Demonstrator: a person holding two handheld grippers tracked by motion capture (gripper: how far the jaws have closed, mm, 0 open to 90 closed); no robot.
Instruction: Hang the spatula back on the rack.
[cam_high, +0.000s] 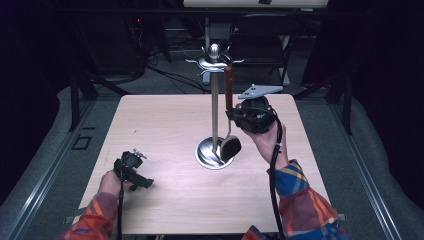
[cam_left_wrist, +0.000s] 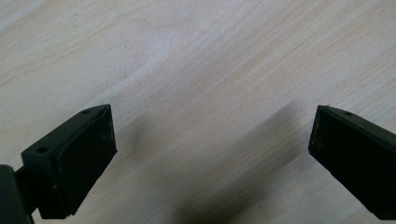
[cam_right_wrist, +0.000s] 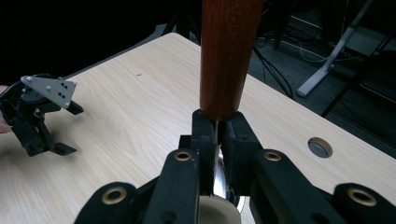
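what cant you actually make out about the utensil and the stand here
- Whether the utensil hangs on a hook: high view, too small and dark at the stand top.
- The utensil's head: right gripper view, hidden behind the right tool; its handle top is cut off by the upper edge.
- How near the left tool sits to the table: left gripper view, nothing settles it.

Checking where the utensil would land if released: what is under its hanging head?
The stand's round metal base lies under the utensil, which the right gripper clamps by its thin shank. The head hides part of the base, so contact cannot be told.
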